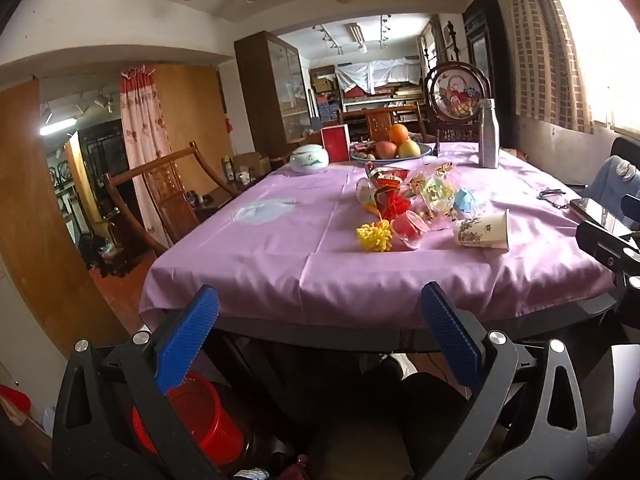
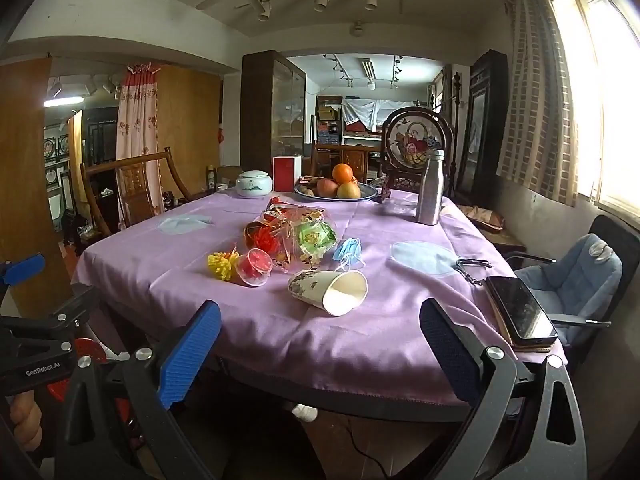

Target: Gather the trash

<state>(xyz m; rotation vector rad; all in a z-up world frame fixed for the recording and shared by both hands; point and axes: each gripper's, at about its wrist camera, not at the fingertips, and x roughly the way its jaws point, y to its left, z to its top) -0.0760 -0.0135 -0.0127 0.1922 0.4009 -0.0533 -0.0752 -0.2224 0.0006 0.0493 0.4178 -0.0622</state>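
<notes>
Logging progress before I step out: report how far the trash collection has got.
Done: nothing visibly; the paper cup, blue mask and wrappers lie on the purple cloth. In hand: nothing; left hand-held gripper and right hand-held gripper are open, short of the table. Left: everything, into the red basket.

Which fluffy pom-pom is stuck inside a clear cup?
The red pom-pom: it sits inside the tipped clear plastic cup, while the yellow pom-pom lies loose on the purple tablecloth.

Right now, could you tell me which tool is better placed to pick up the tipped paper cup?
The right tool: the paper cup lies just ahead between its open fingers, while it sits off to the side of the left tool.
</notes>
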